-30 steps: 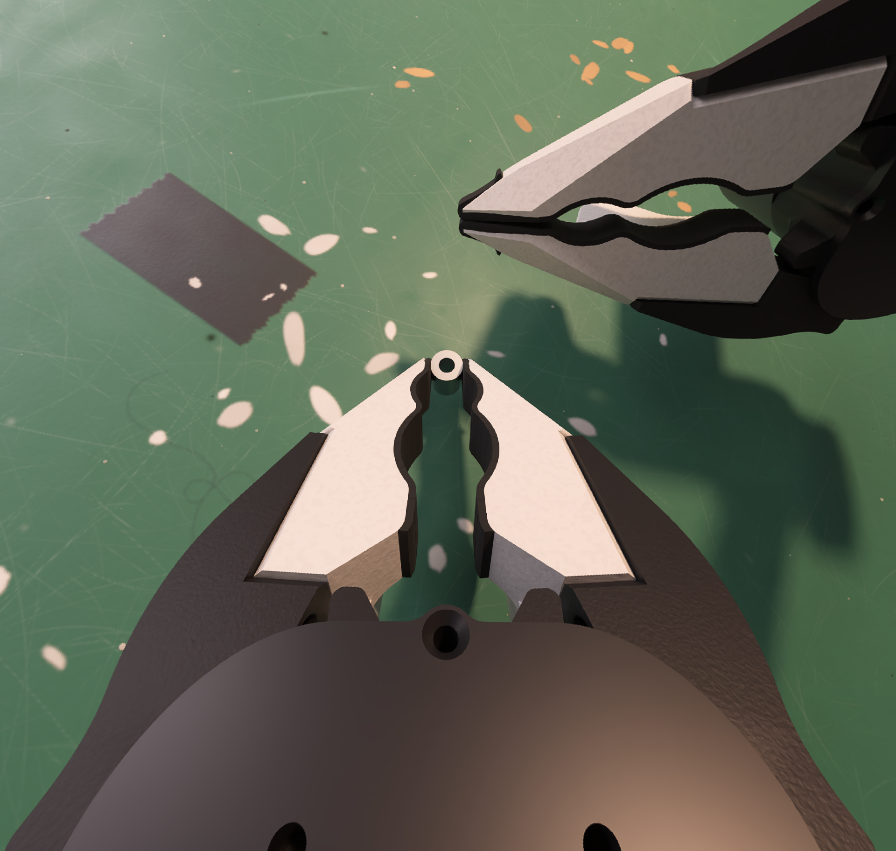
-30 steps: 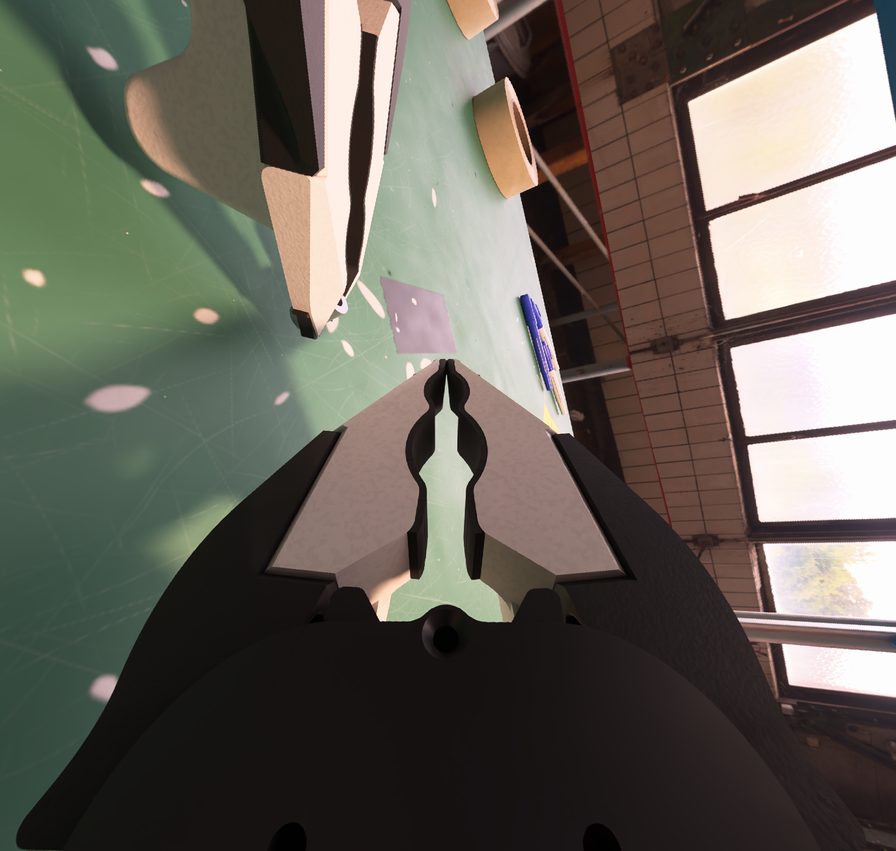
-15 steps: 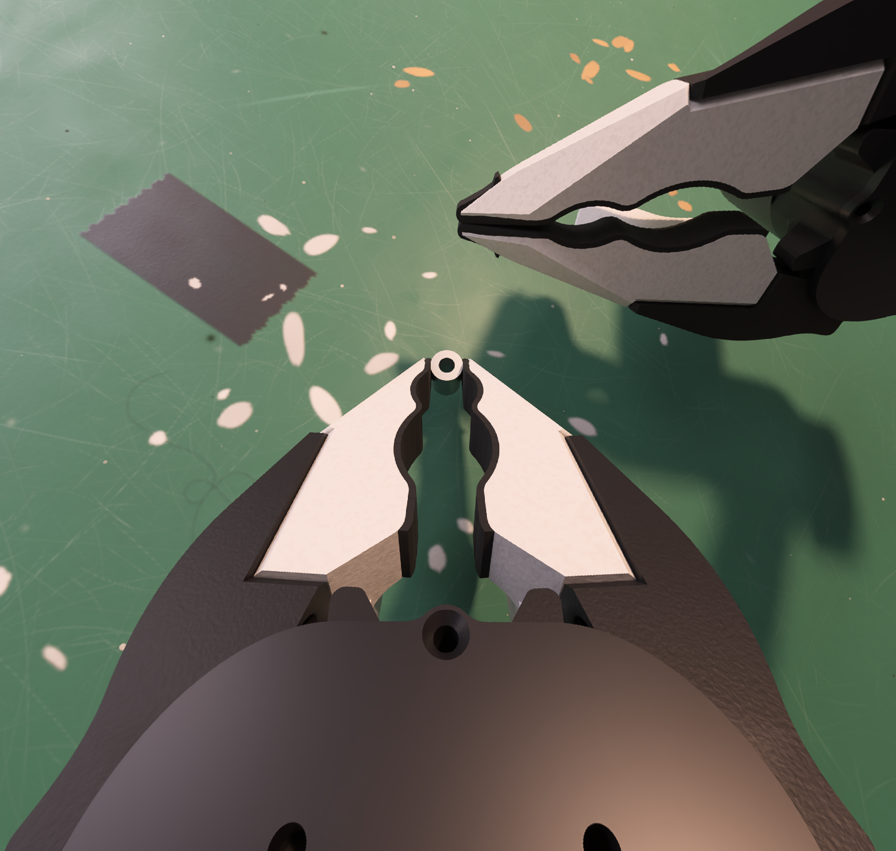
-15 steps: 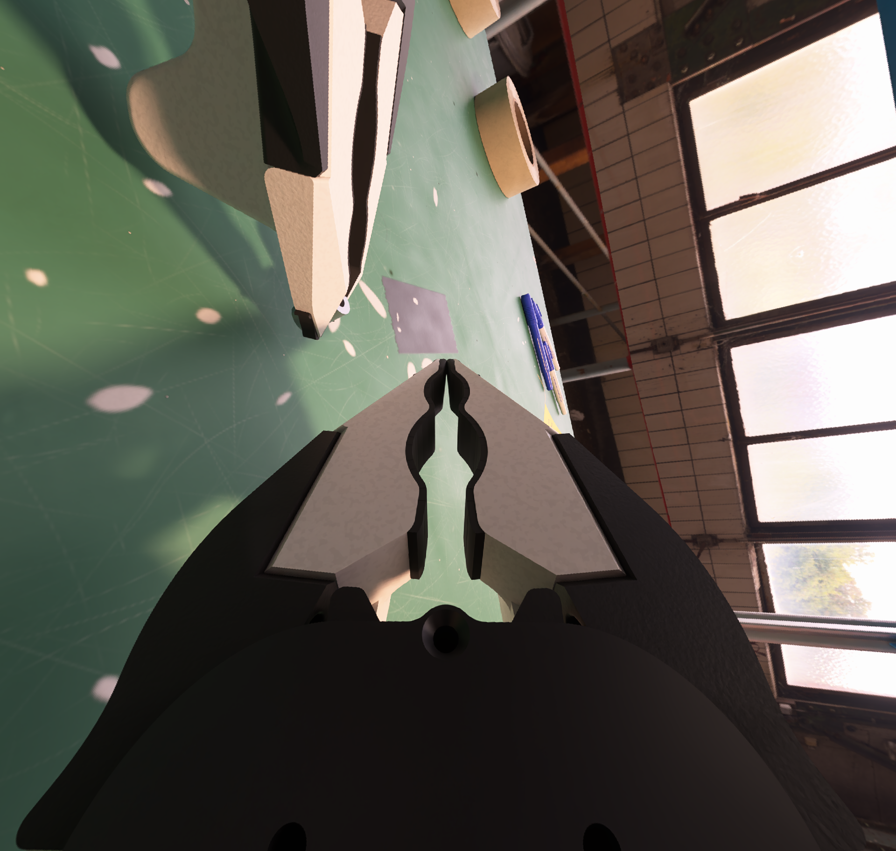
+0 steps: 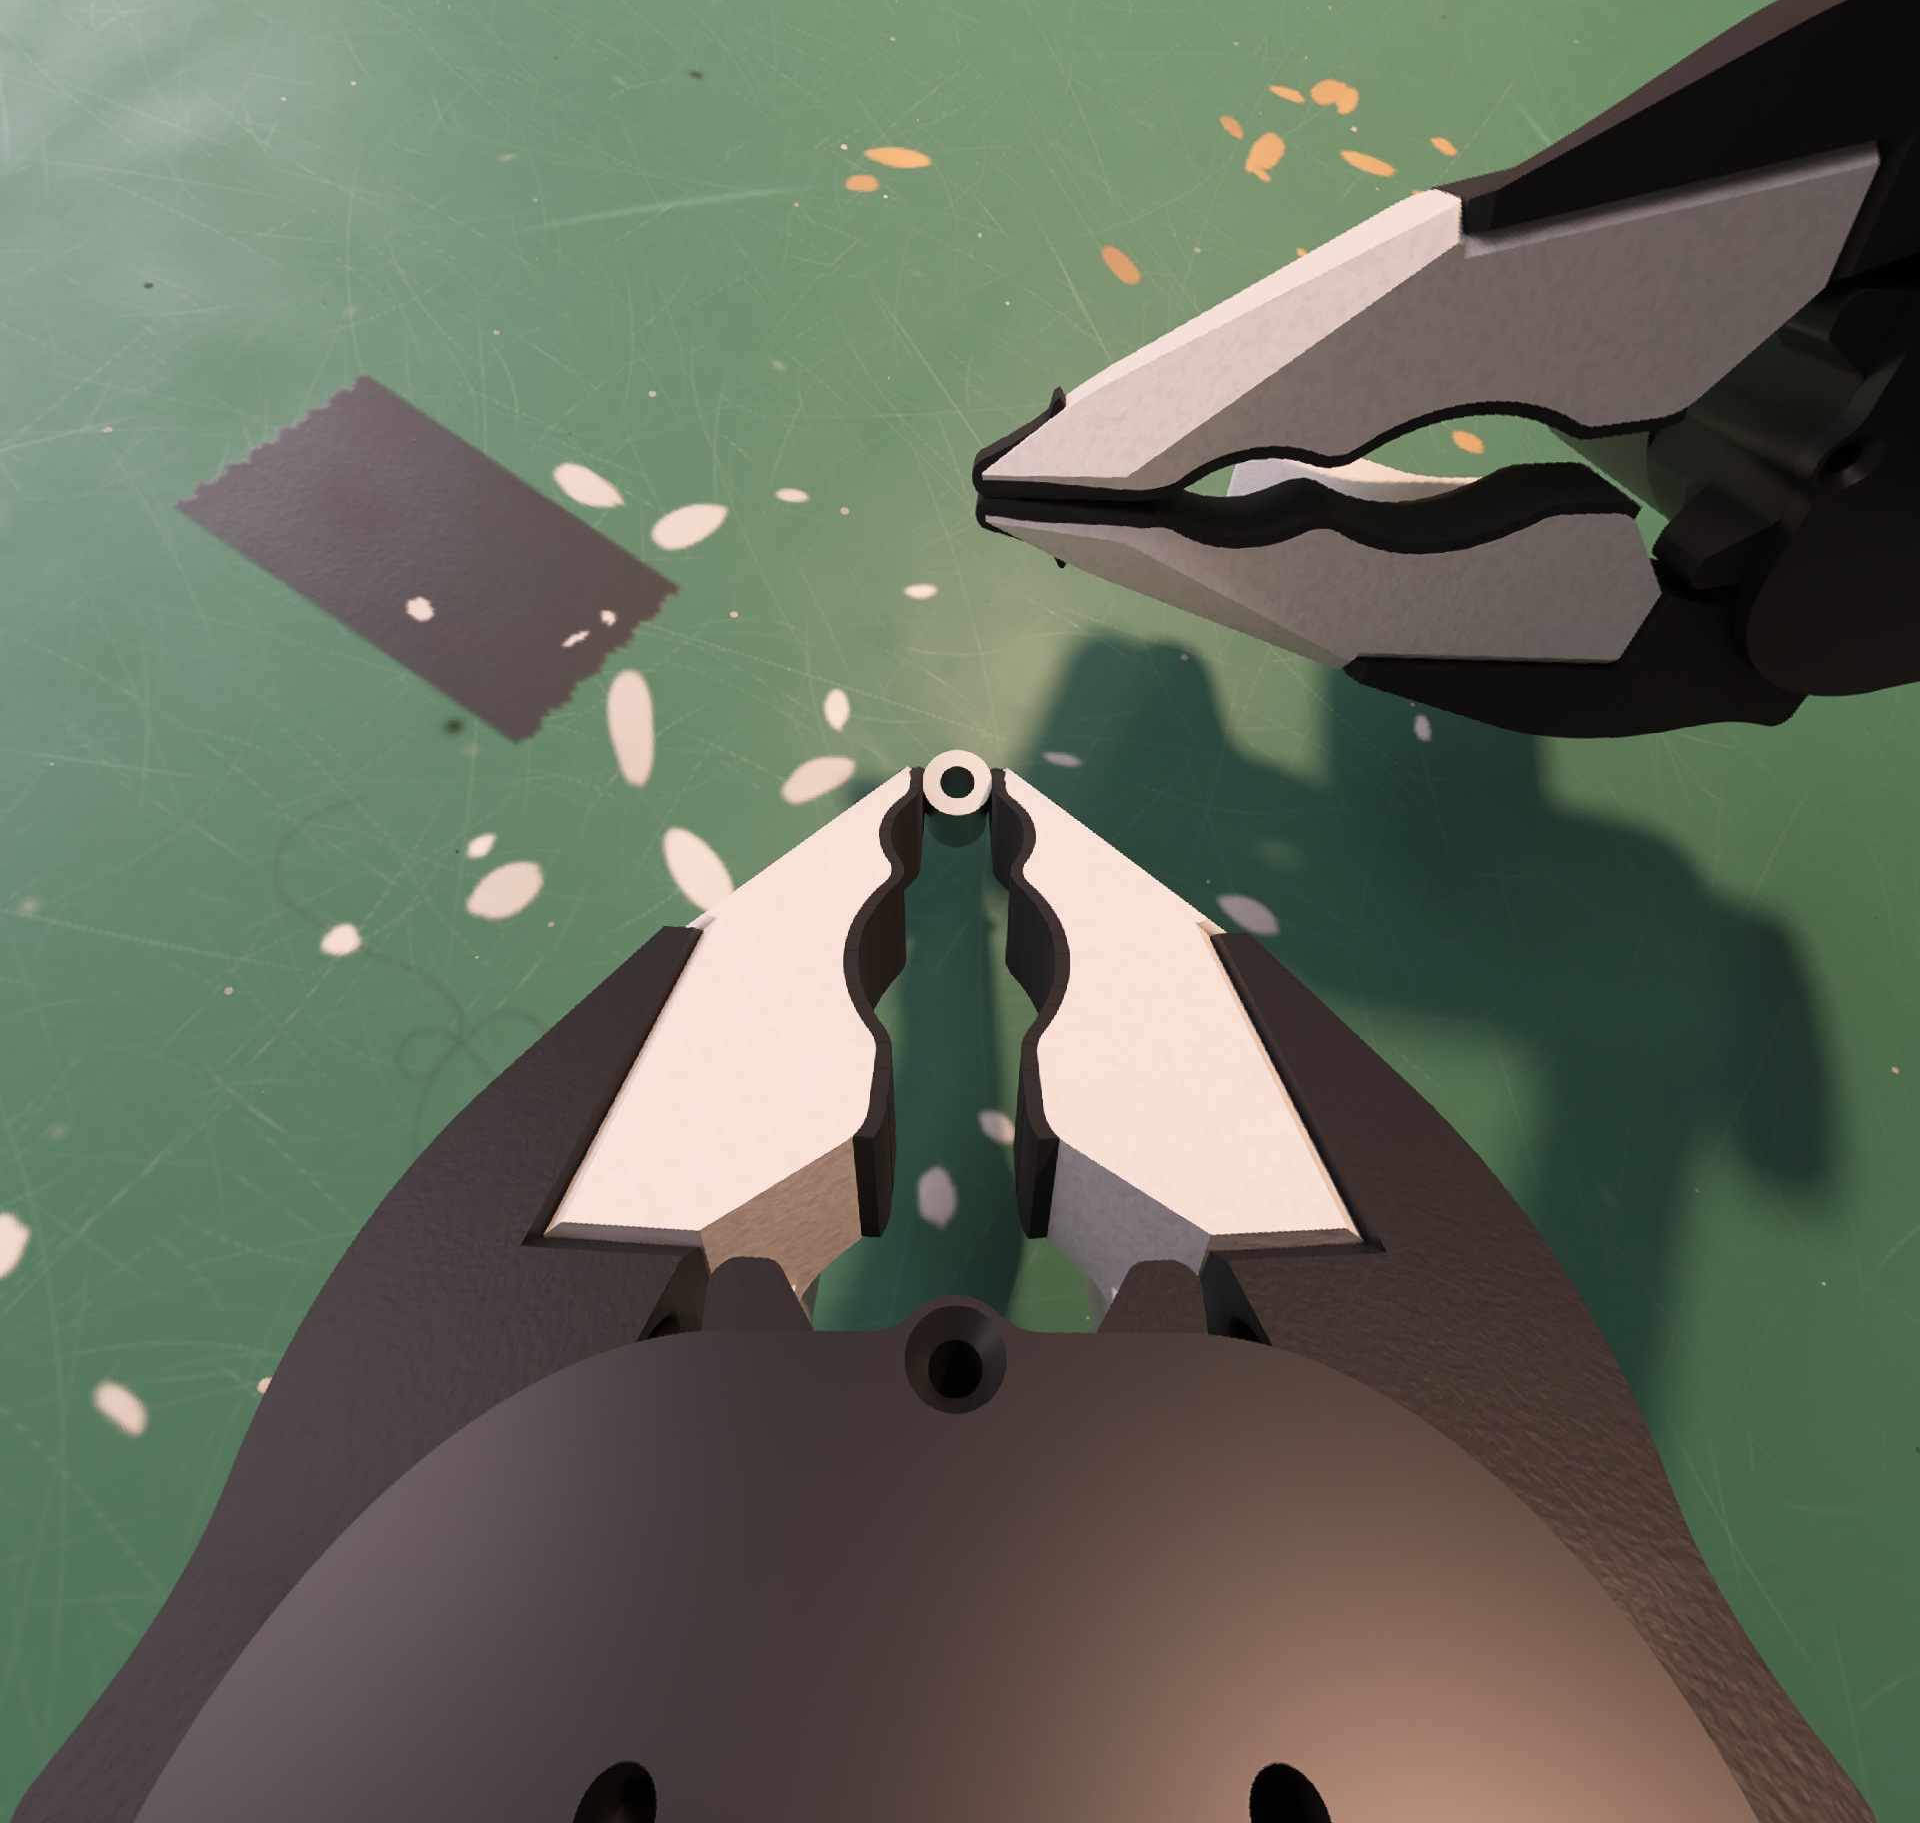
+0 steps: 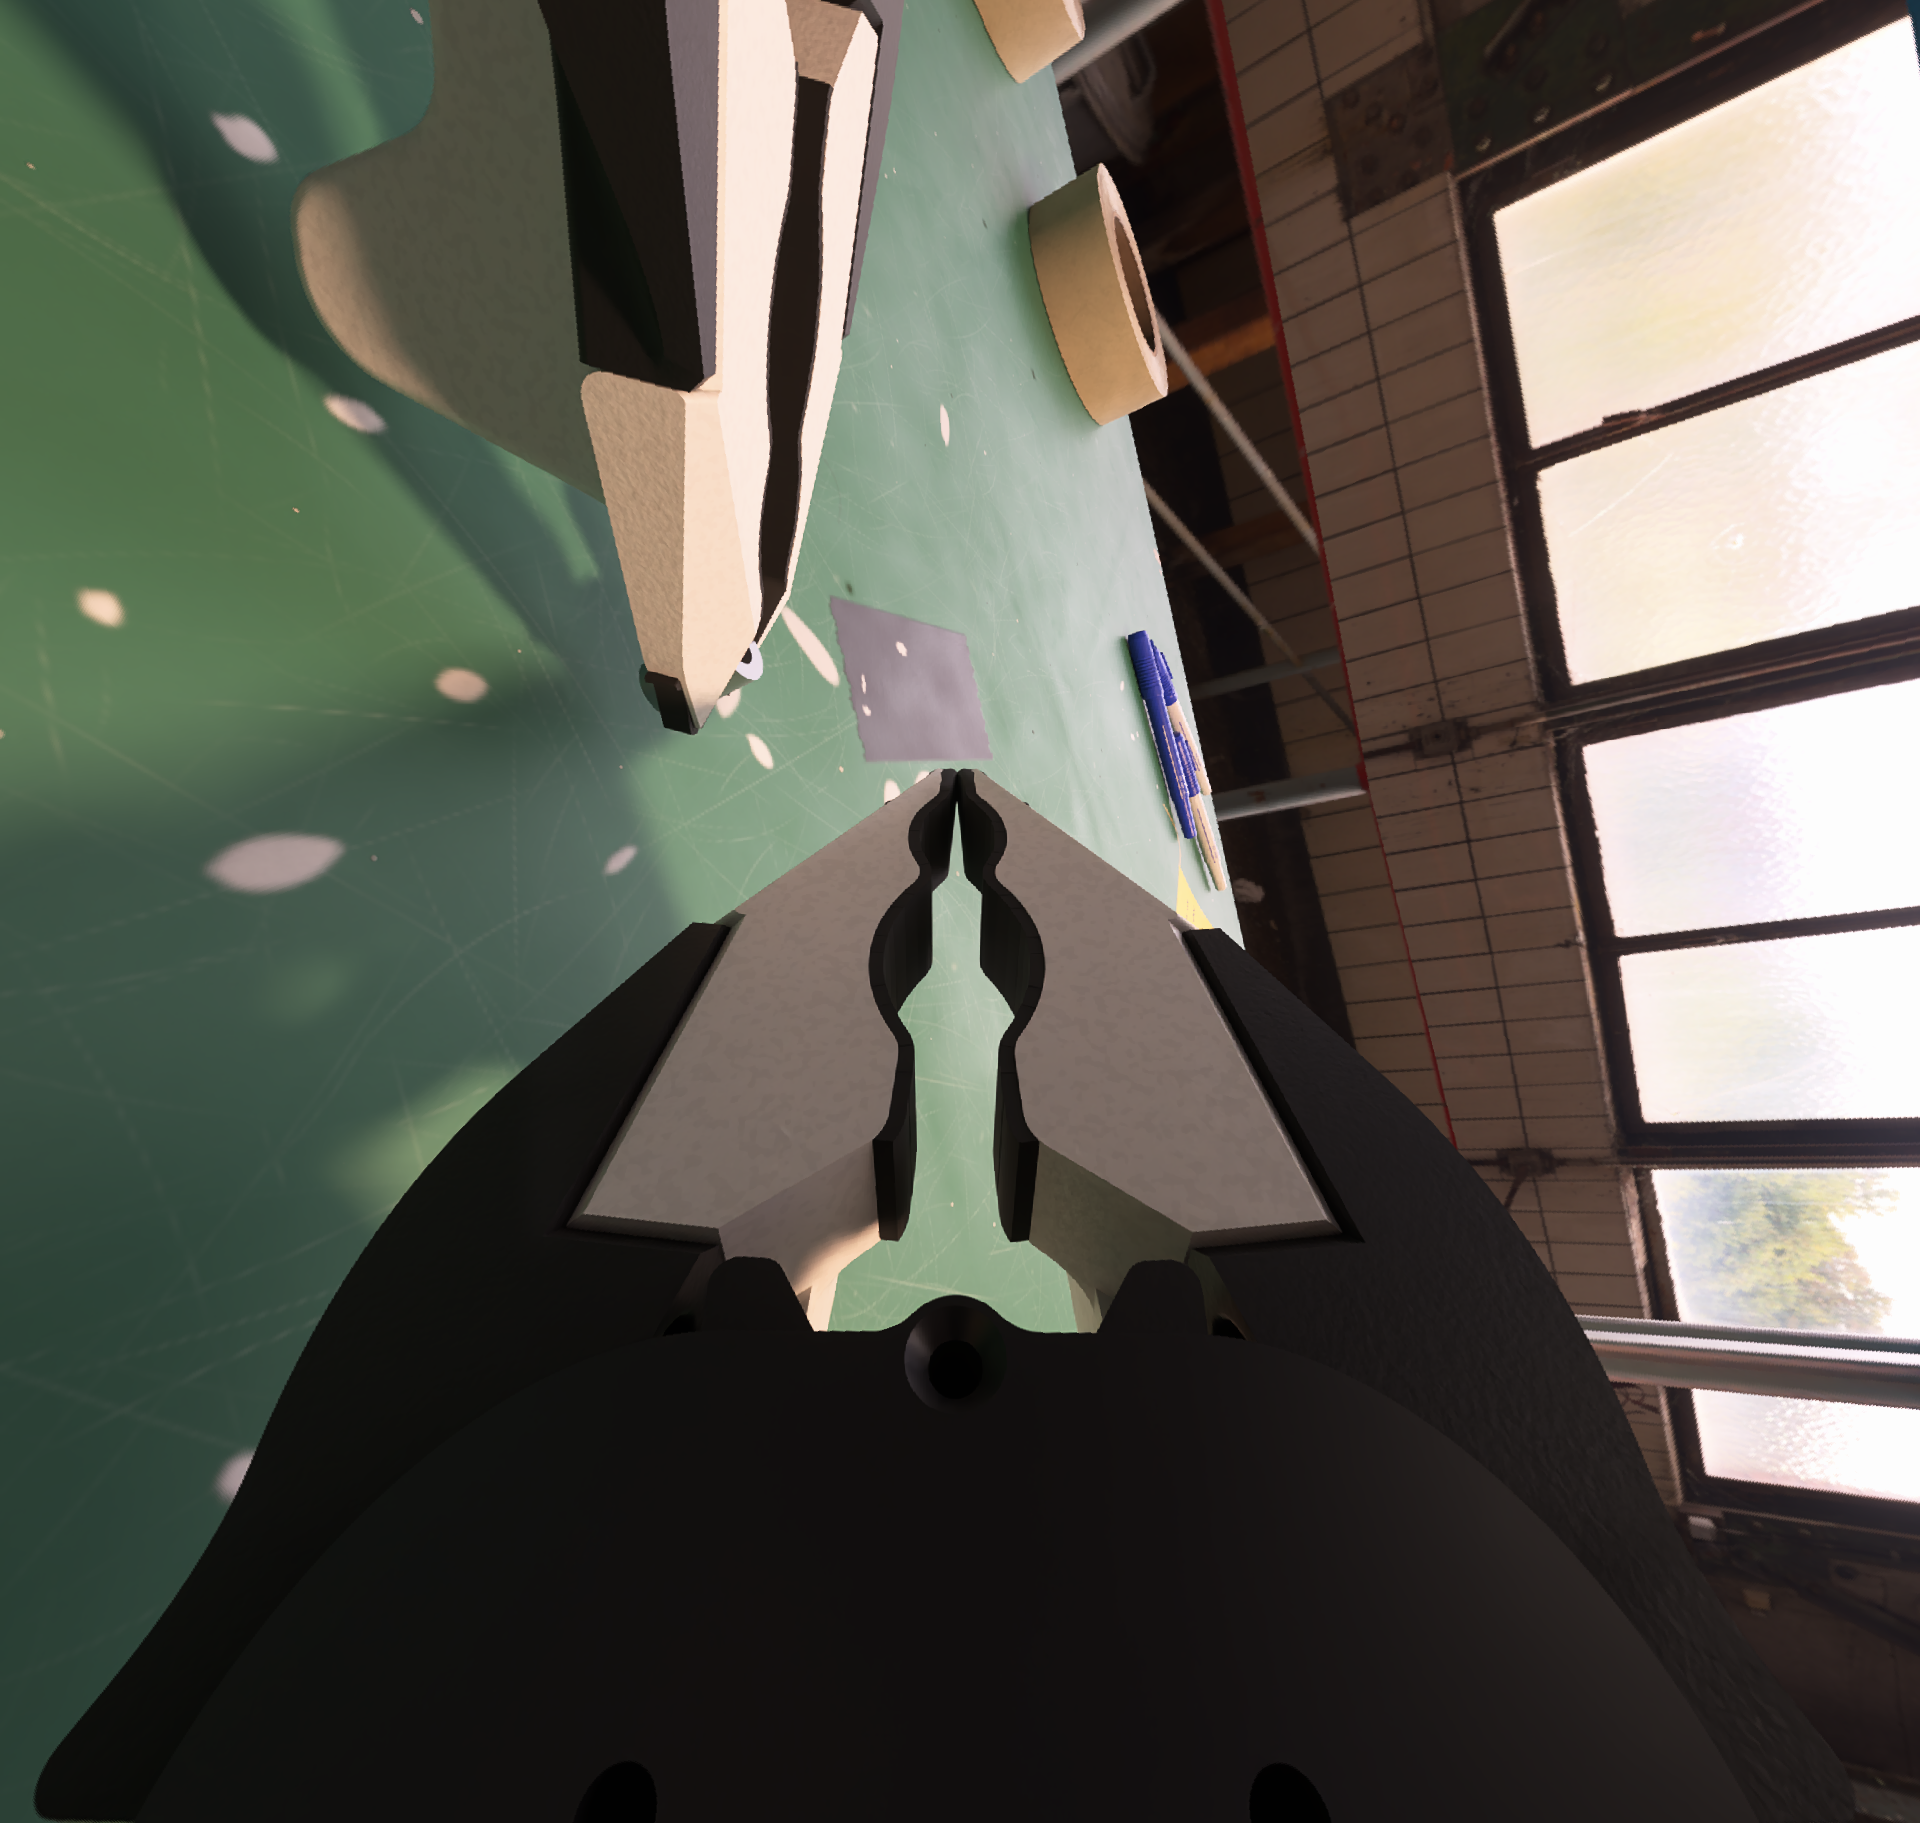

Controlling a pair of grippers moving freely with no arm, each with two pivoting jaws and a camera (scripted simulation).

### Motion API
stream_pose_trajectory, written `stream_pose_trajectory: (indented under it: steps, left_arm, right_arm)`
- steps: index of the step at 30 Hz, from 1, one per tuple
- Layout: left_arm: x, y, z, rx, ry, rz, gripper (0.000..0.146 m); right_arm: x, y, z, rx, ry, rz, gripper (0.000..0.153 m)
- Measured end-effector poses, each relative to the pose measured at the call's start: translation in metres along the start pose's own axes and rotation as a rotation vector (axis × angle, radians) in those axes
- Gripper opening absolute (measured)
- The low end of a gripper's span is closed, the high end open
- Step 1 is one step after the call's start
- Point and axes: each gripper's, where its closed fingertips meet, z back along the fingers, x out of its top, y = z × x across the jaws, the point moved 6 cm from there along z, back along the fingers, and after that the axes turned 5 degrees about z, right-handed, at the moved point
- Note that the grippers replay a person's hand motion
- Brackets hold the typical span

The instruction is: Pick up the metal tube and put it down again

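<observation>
A small white metal tube (image 5: 956, 786) stands on end between the tips of my left gripper (image 5: 956, 799), which is shut on it above the green mat (image 5: 520, 163); I see its open round end. My right gripper (image 5: 987, 504) is shut and empty, to the upper right of the tube and apart from it. In the right wrist view my right gripper (image 6: 956, 784) points along the mat with its tips together. The left gripper (image 6: 694, 705) hangs at the upper left there, and the tube (image 6: 748, 664) peeks out at its tip.
A dark rectangular patch (image 5: 426, 558) lies on the mat to the left, with pale and orange flecks around. Two rolls of tan tape (image 6: 1096, 293) stand near the mat's far edge (image 6: 1174, 547), beside blue pens (image 6: 1169, 724). A tiled wall and windows lie beyond.
</observation>
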Motion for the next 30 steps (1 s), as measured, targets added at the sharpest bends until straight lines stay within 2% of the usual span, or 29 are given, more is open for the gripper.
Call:
stream_pose_trajectory:
  steps: [30]
  left_arm:
    - [0.0003, 0.0008, 0.0007, 0.005, -0.003, 0.003, 0.012]
  right_arm:
    - [0.0006, 0.0003, 0.0010, 0.016, 0.002, -0.025, 0.000]
